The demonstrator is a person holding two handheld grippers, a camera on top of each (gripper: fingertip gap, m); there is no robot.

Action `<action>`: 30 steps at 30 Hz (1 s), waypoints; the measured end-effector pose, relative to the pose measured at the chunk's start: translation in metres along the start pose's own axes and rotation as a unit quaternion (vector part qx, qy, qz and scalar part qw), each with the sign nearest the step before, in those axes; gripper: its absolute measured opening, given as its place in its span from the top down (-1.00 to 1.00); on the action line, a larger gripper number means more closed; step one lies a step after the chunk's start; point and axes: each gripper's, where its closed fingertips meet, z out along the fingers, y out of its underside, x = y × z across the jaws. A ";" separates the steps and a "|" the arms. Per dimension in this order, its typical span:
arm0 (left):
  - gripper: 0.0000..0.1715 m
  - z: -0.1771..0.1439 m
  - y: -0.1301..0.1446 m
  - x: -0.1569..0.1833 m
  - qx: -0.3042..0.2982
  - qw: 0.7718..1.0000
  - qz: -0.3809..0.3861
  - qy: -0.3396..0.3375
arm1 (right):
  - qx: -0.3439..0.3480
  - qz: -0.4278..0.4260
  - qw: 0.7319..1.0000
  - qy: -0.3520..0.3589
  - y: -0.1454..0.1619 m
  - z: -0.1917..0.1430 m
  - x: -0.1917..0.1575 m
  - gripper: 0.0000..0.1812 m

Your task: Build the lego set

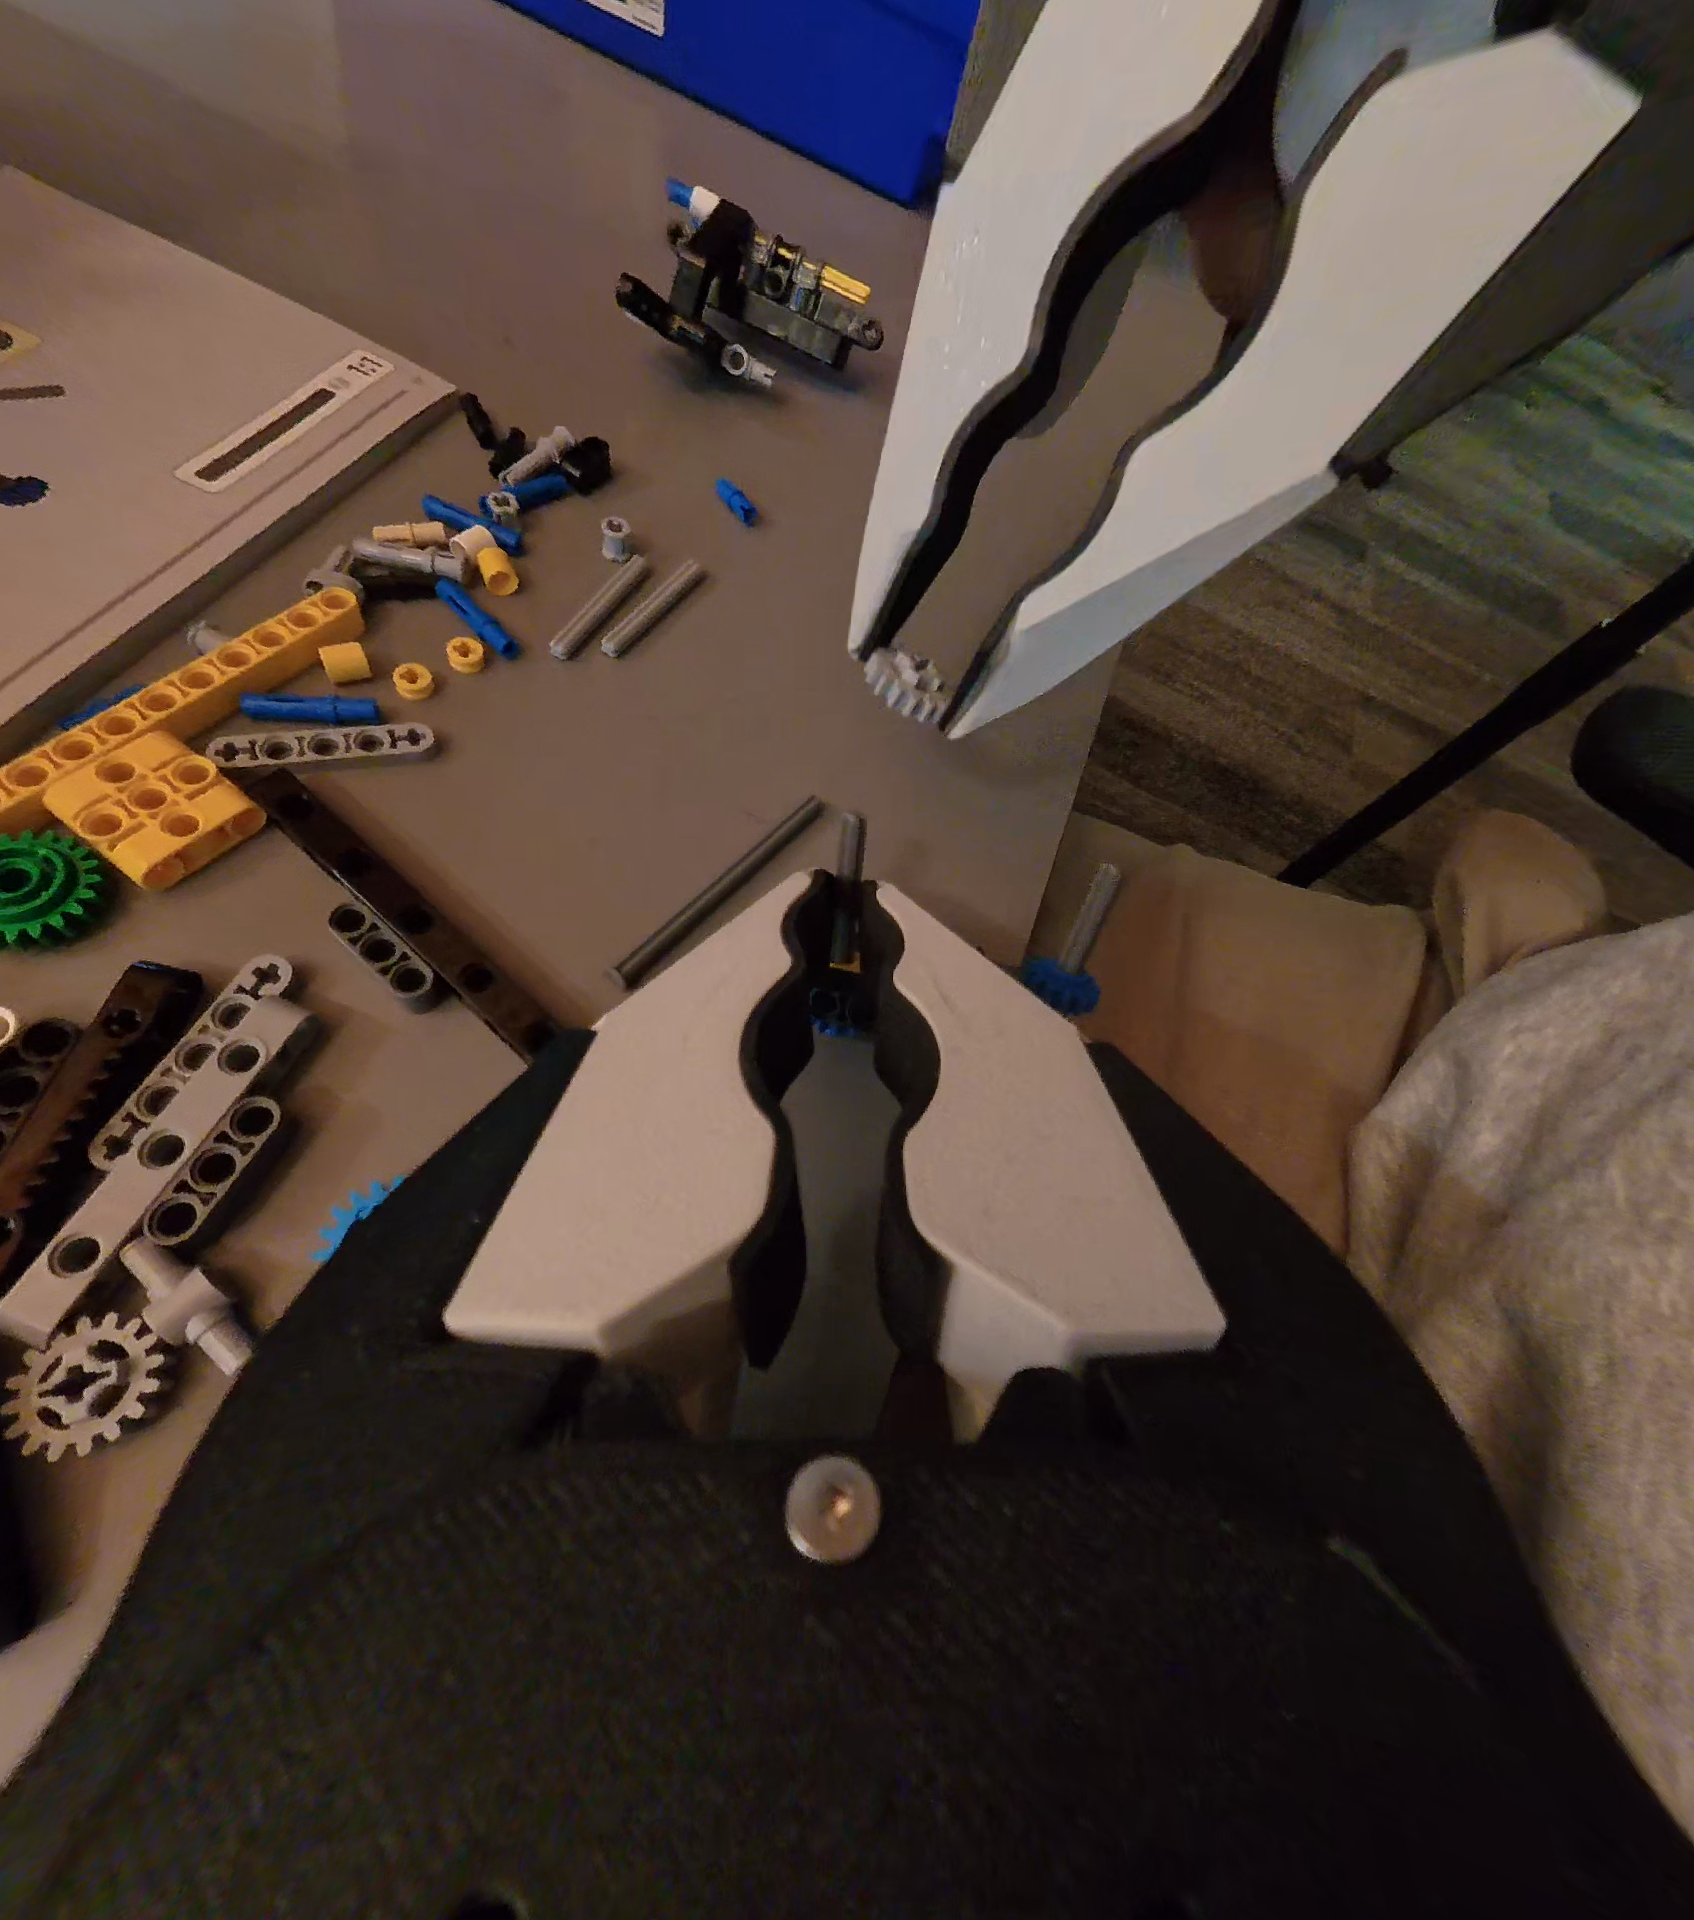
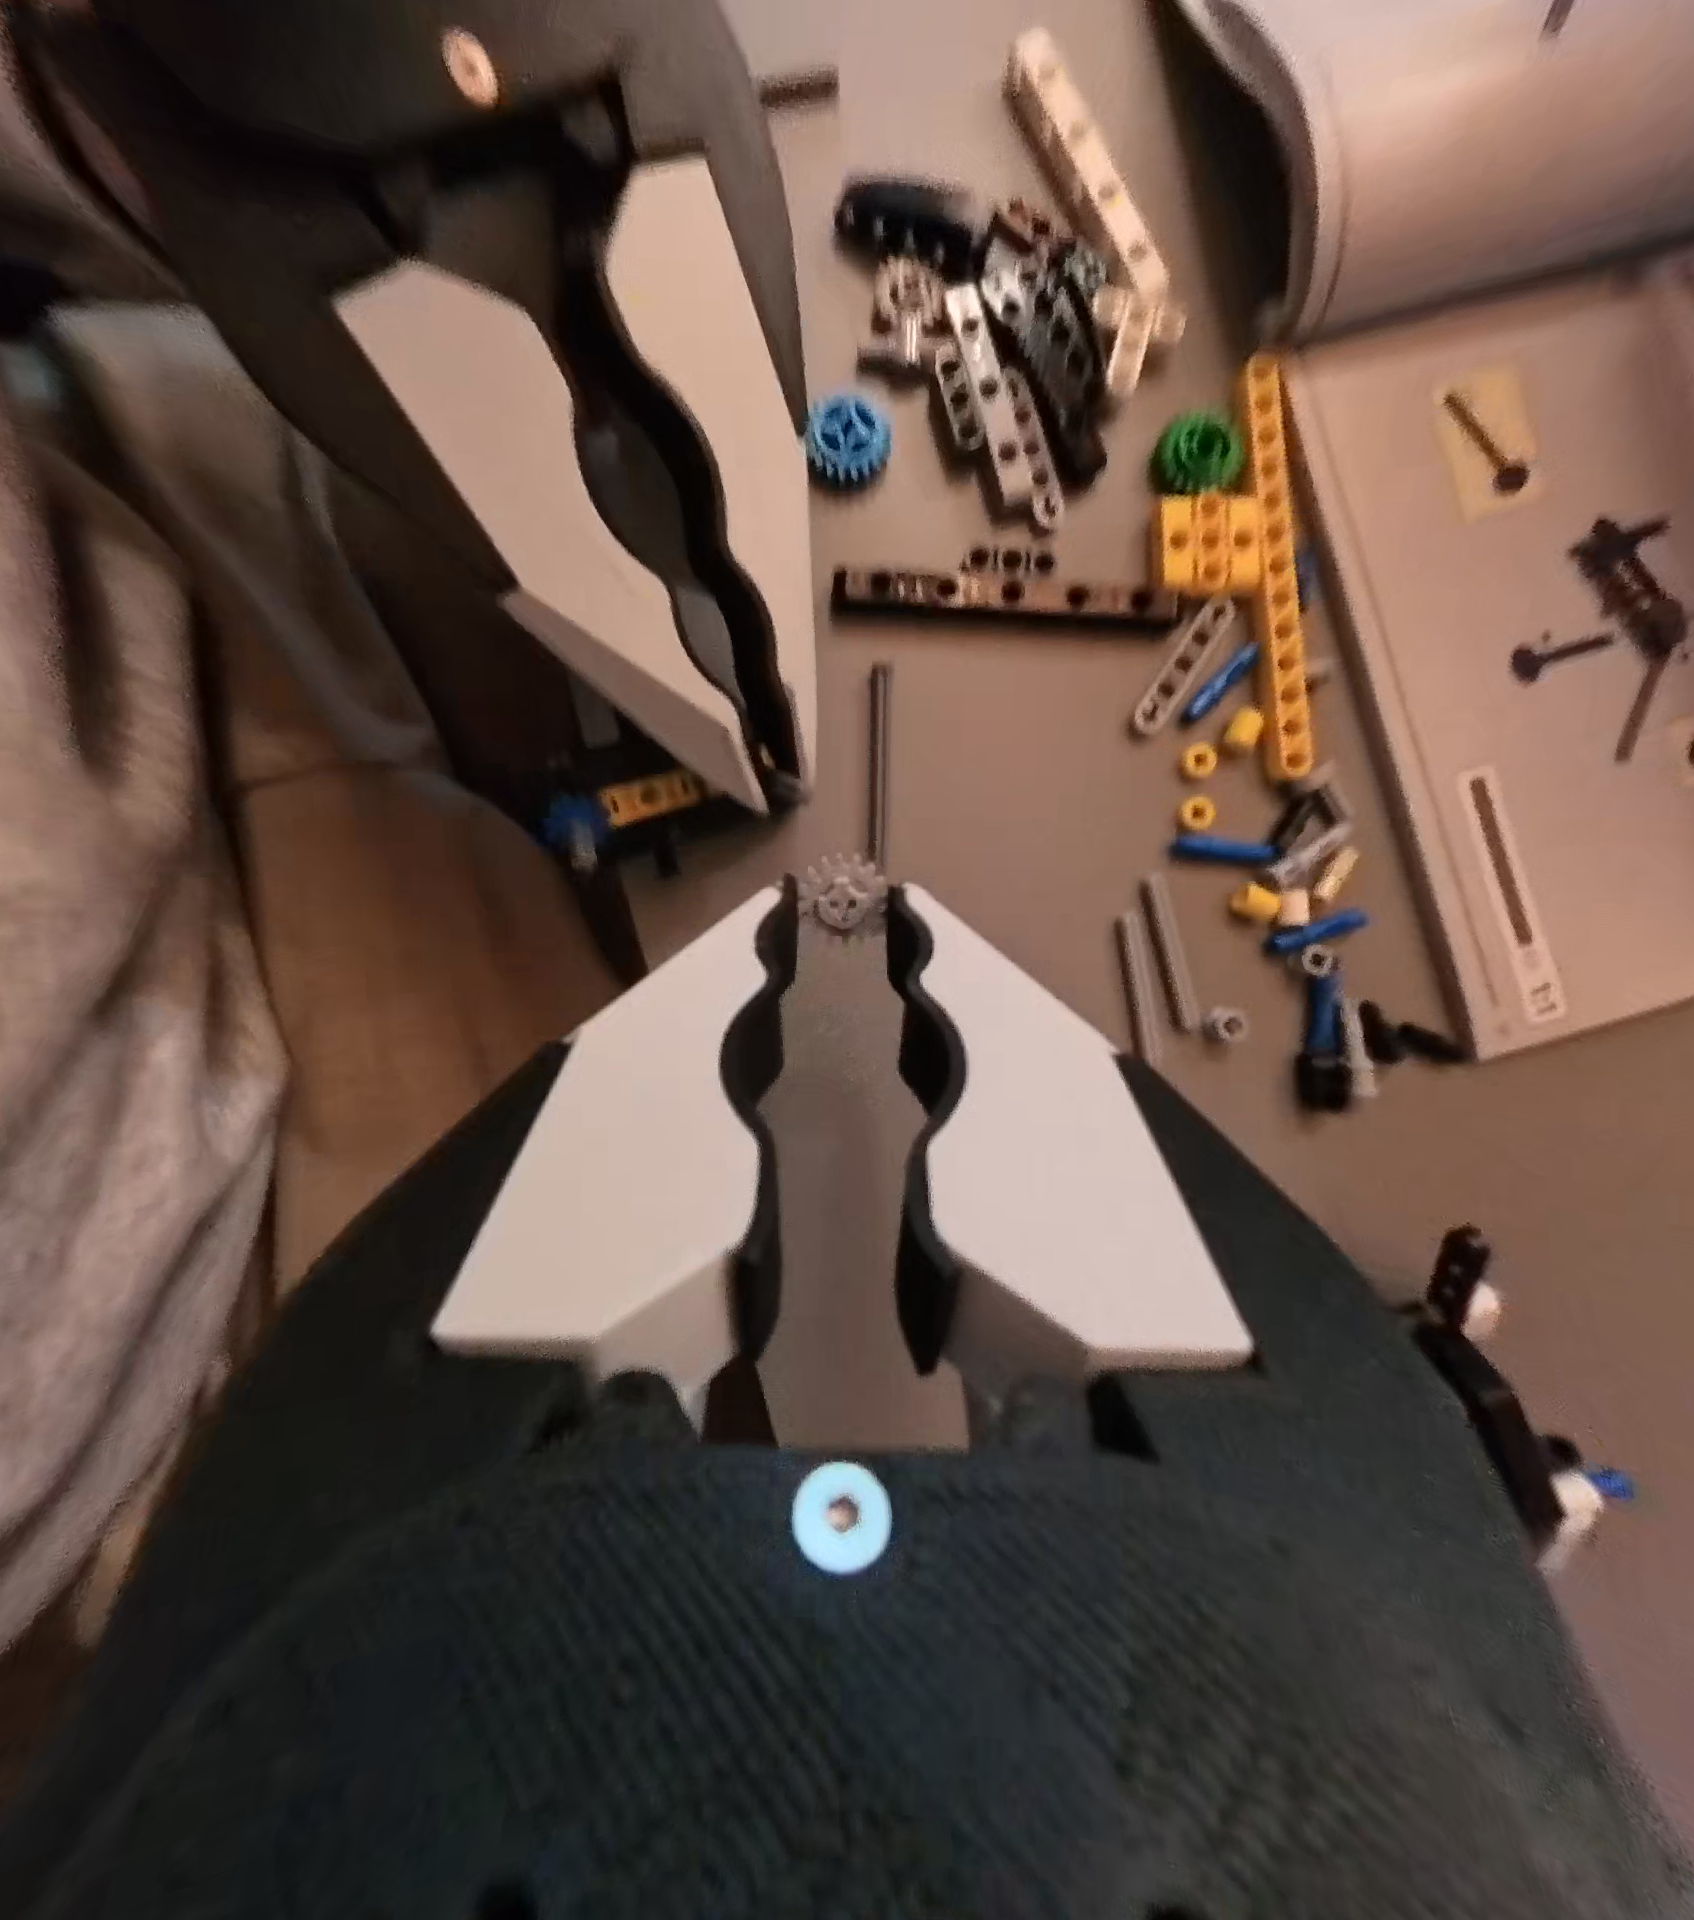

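My left gripper (image 1: 848, 896) is shut on a small black, yellow and blue lego assembly (image 1: 845, 961). A grey axle (image 1: 850, 840) sticks out past its tips, and a blue gear (image 1: 1059, 982) on a second grey axle shows to its right. My right gripper (image 2: 843, 896) is shut on a small grey gear (image 2: 840, 900), held above the table. In the left wrist view the right gripper (image 1: 910, 691) hangs above and just beyond the left one, with the grey gear (image 1: 903, 681) at its tips. In the right wrist view the left gripper (image 2: 770, 779) holds the assembly (image 2: 635, 805) at upper left.
The grey table (image 1: 552, 831) bears loose parts: a long yellow beam (image 1: 147, 707), a green gear (image 1: 20, 888), a black beam (image 1: 386, 904), a dark axle (image 1: 718, 888), grey beams (image 1: 178, 1122), and blue pins. A built sub-assembly (image 1: 749, 291), an open instruction booklet (image 1: 126, 436) and a blue box (image 1: 801, 73) lie farther off. The grippers are tip to tip, or close to it.
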 end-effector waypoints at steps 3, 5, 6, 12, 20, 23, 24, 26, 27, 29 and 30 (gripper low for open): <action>0.97 0.000 0.000 0.000 0.000 1.000 -0.005 0.003 | 0.026 0.001 0.999 -0.019 -0.008 0.000 -0.002 0.83; 0.97 0.000 0.000 0.000 -0.001 1.000 -0.008 0.005 | 0.024 -0.015 0.999 -0.022 -0.008 0.003 -0.002 0.84; 0.97 0.000 0.000 0.000 -0.001 1.000 -0.009 0.005 | 0.022 -0.024 0.999 -0.024 -0.008 0.004 -0.004 0.83; 0.97 0.000 0.000 0.000 -0.002 1.000 -0.012 0.011 | 0.039 -0.025 0.998 -0.050 -0.010 0.010 -0.007 0.83; 0.96 0.001 0.003 0.005 -0.008 1.000 0.007 0.015 | 0.045 -0.049 0.991 -0.114 -0.009 0.016 -0.013 0.83; 0.96 0.001 0.003 0.005 -0.008 1.000 0.003 0.020 | 0.040 -0.066 0.988 -0.136 -0.009 0.016 -0.014 0.83; 0.96 0.001 0.003 0.006 -0.008 1.000 0.005 0.021 | 0.039 -0.071 0.986 -0.144 -0.009 0.015 -0.014 0.83; 0.96 0.001 0.003 0.006 -0.008 1.000 0.013 0.018 | 0.037 -0.076 0.984 -0.160 -0.008 0.015 -0.015 0.83; 0.96 0.001 0.003 0.006 -0.008 1.000 0.017 0.016 | 0.039 -0.077 0.982 -0.167 -0.008 0.015 -0.016 0.83; 0.96 0.002 0.003 0.007 -0.008 1.000 0.023 0.012 | 0.047 -0.069 0.980 -0.183 -0.007 0.015 -0.016 0.83; 0.96 0.002 0.003 0.007 -0.009 1.000 0.025 0.011 | 0.051 -0.062 0.978 -0.191 -0.006 0.014 -0.016 0.83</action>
